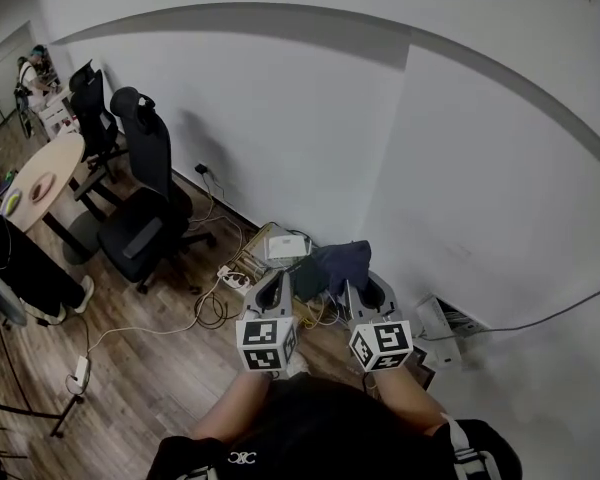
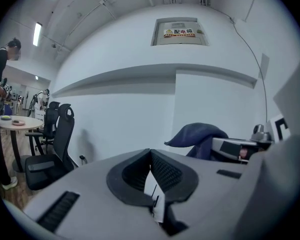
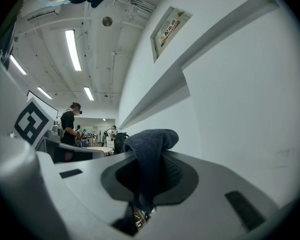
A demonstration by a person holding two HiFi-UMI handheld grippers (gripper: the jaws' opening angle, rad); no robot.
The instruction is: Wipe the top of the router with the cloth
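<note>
While my right gripper (image 1: 356, 288) pinches the dark cloth (image 1: 342, 261) at frame centre, my left gripper (image 2: 151, 156) is closed on nothing. Router (image 1: 287, 246): white, just left of the cloth, by the wall. Method: lay cloth flat on top, sweep lightly. Container: crate-like stand (image 1: 252, 260) beneath; contents unclear.

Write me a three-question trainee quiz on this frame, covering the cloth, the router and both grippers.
1. True or false: the left gripper holds the cloth.
2. Multiple choice: the router sits A) on the round table, B) low down by the wall, C) on a chair seat.
3. Fill in: the right gripper is shut on the ____.
Key: 1 false, since it is shut with nothing in it; 2 B; 3 cloth.
</note>
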